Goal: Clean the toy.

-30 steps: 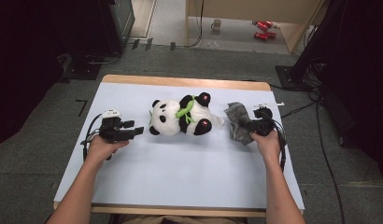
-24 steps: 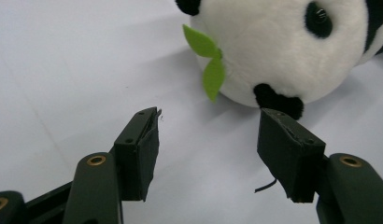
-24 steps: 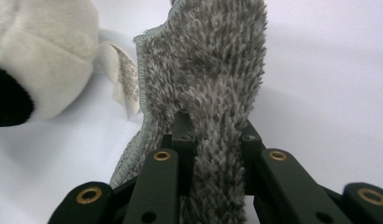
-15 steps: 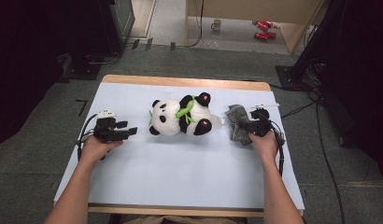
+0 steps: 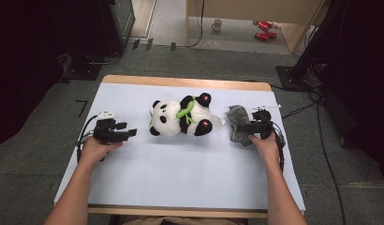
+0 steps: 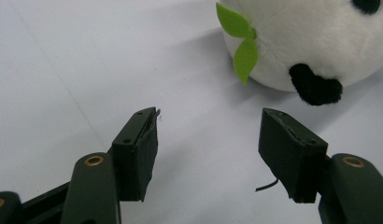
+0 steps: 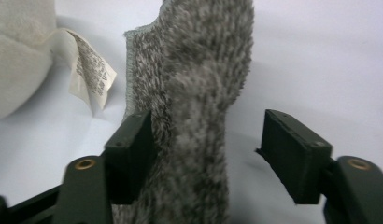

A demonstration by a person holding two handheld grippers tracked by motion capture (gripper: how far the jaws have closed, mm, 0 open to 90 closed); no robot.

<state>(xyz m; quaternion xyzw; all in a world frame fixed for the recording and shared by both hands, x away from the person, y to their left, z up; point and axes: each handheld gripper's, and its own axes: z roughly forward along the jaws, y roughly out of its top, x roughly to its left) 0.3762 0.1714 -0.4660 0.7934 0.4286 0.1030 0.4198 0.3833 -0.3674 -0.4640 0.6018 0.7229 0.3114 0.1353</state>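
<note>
grey cloth [image 7: 199,93] stands between the right gripper [image 7: 208,140] fingers, just opened; left gripper [image 6: 208,140] fingers apart.

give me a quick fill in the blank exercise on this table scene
1. The plush toy in the middle of the table is a ____.
2. The leaves on it are ____ in colour.
3. Between the jaws of the right gripper stands a fuzzy ____ cloth.
4. The left gripper has ____ between its jaws.

Missing words: panda; green; grey; nothing
</note>
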